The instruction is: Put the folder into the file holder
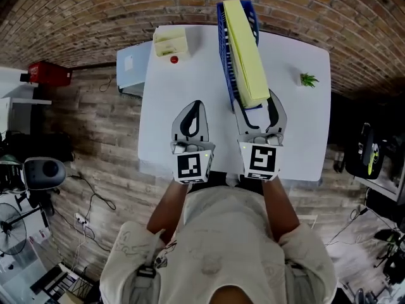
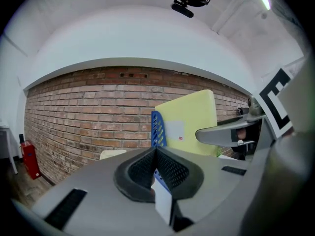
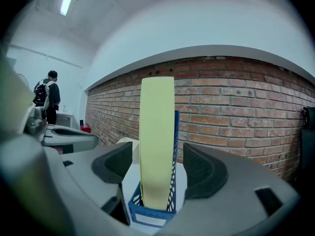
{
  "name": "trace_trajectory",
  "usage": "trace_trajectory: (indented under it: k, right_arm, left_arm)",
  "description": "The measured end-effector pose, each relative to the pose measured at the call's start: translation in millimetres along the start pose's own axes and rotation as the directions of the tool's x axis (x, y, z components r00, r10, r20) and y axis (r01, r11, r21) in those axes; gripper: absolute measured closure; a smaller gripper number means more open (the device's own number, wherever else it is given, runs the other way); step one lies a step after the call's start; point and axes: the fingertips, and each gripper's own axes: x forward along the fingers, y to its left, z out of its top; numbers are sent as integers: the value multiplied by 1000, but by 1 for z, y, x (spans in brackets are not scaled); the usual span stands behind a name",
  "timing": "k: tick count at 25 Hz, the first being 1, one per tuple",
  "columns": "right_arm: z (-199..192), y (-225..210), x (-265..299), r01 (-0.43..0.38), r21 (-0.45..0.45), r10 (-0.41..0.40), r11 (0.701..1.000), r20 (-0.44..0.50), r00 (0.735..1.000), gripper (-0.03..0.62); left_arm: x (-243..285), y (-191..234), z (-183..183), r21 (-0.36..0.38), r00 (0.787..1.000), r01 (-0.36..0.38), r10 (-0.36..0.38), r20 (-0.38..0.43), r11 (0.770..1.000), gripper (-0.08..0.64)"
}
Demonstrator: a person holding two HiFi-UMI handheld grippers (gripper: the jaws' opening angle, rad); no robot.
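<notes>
Now right gripper [image 3: 156, 168] jaws wide, touching nothing; folder [image 3: 157, 132] stands upright between them in holder [image 3: 150, 213]. Left gripper [image 2: 156, 154] closed, empty.

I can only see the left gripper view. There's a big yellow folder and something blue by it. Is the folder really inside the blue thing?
Observer: Yes. In the right gripper view the folder stands upright with its bottom edge down in the blue file holder.
Operator: Is the other hand-held gripper squeezing it?
Observer: No. The right hand-held gripper has its jaws wide apart, with gaps on both sides of the folder.
Operator: What else is on the table?
Observer: The head view shows a small red object near the table's far left corner.
</notes>
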Motion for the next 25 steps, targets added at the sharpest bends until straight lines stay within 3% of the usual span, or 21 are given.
trace_trajectory:
  k: [10, 25]
  right_arm:
    - [9, -11, -43, -61, 4, 61, 998, 64, 996, 259]
    - [-26, -37, -125, -143, -35, 145, 989, 73, 987, 259]
  left_arm:
    - [-38, -20, 19, 29, 994, -94, 92, 52, 995, 552]
    - [-129, -62, 20, 43, 965, -254, 250, 82, 966, 552]
